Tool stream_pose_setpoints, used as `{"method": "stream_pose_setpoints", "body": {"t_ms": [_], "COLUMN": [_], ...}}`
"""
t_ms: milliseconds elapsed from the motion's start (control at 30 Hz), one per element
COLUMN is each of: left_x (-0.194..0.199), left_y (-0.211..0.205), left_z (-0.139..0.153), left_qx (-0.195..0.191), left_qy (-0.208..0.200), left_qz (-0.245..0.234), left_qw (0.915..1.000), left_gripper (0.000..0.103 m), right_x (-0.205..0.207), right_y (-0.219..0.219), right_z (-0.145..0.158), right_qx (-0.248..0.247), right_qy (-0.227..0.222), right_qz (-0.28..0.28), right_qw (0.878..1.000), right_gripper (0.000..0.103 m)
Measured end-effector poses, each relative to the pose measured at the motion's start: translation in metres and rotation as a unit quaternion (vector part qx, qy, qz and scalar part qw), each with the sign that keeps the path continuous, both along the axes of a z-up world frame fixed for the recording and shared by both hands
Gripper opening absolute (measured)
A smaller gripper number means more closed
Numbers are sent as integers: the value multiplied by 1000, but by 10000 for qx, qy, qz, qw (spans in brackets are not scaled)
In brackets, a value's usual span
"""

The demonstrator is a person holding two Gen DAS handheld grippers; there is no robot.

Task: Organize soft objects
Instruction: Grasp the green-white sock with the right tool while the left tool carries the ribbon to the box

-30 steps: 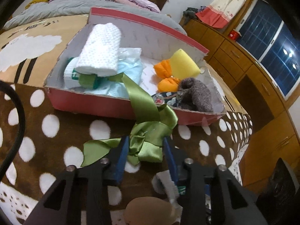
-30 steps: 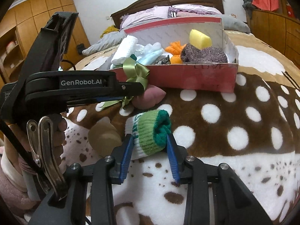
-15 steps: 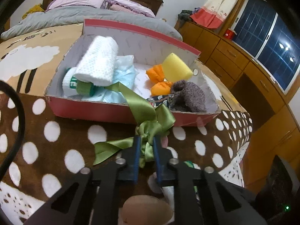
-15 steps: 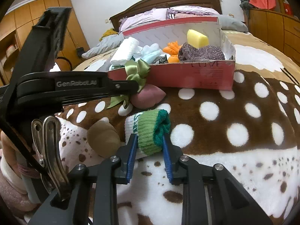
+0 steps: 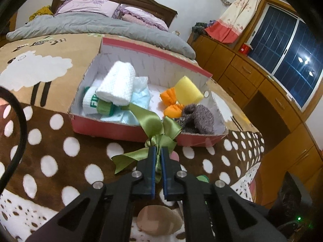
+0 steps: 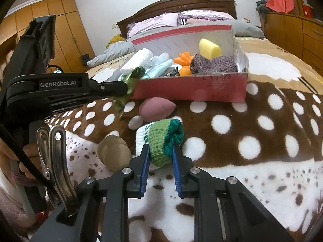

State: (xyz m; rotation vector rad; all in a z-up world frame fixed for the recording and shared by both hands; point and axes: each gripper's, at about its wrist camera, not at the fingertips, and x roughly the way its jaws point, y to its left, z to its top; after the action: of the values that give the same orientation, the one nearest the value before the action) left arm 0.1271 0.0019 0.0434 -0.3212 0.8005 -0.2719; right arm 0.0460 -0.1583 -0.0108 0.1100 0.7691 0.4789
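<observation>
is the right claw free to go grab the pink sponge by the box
Probably not yet. The right claw is shut on the green sock, so it would have to drop that first. Otherwise the pink sponge lies just beyond on the blanket, uncovered.

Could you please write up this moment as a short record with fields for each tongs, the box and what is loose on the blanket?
left tongs: have just been closing; shut on the green ribbon, which trails over the box's front wall
right tongs: have just been closing; shut on the green sock
box: red, open, on the spotted blanket
in the box: white towel, yellow sponge, grey sock, orange cloth
loose on the blanket: pink sponge, tan sponge
</observation>
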Motion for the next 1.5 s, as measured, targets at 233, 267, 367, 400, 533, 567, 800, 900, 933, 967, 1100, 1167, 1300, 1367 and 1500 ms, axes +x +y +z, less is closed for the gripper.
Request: {"method": "stream_pose_setpoints", "body": {"t_ms": [233, 267, 367, 400, 533, 567, 800, 900, 933, 967, 1100, 1167, 1300, 1367, 1500], "left_x": [6, 8, 15, 20, 34, 38, 58, 66, 69, 72, 81, 86, 97, 100, 106], "left_y": [1, 1, 1, 0, 0, 0, -9, -12, -13, -13, -12, -9, -3, -1, 2], "left_z": [15, 18, 28, 31, 37, 38, 36, 28, 26, 23, 11, 4, -9, -15, -21], "left_qx": [15, 38, 117, 142, 205, 222, 477, 619, 642, 676, 788, 806, 771, 718, 726], "left_qy": [-218, -270, -398, -433, -496, -509, -537, -460, -444, -418, -341, -278, -107, -49, -19], "left_qz": [48, 59, 84, 92, 143, 140, 121, 139, 146, 161, 260, 324, 436, 442, 455], "left_qw": [9998, 9996, 9991, 9989, 9985, 9984, 9973, 9969, 9968, 9967, 9960, 9958, 9960, 9964, 9963], "left_gripper": [5, 5, 5, 5, 5, 5, 5, 5, 5, 5, 5, 5, 5, 5, 5], "right_x": [-1, -1, 1, 1, 2, 3, 17, 24, 27, 30, 42, 52, 72, 82, 101], "right_y": [-5, -6, -6, -6, -11, -12, -15, -14, -13, -13, -11, -9, -5, -1, 6], "right_z": [9, 10, 15, 17, 26, 29, 47, 53, 56, 58, 68, 70, 71, 71, 69], "right_qx": [54, 60, 24, 26, -1, -6, -95, -128, -152, -171, -222, -262, -272, -311, -298], "right_qy": [-81, -90, -110, -119, -226, -260, -516, -578, -617, -658, -788, -833, -812, -818, -794], "right_qz": [-40, -48, -67, -66, -112, -126, -182, -175, -171, -174, -187, -192, -181, -155, -75], "right_qw": [9999, 9999, 9999, 9999, 9997, 9996, 9985, 9981, 9978, 9975, 9965, 9960, 9962, 9960, 9964], "right_gripper": [22, 22, 22, 22, 22, 22, 22, 22, 22, 22, 22, 22, 22, 22, 22]}}
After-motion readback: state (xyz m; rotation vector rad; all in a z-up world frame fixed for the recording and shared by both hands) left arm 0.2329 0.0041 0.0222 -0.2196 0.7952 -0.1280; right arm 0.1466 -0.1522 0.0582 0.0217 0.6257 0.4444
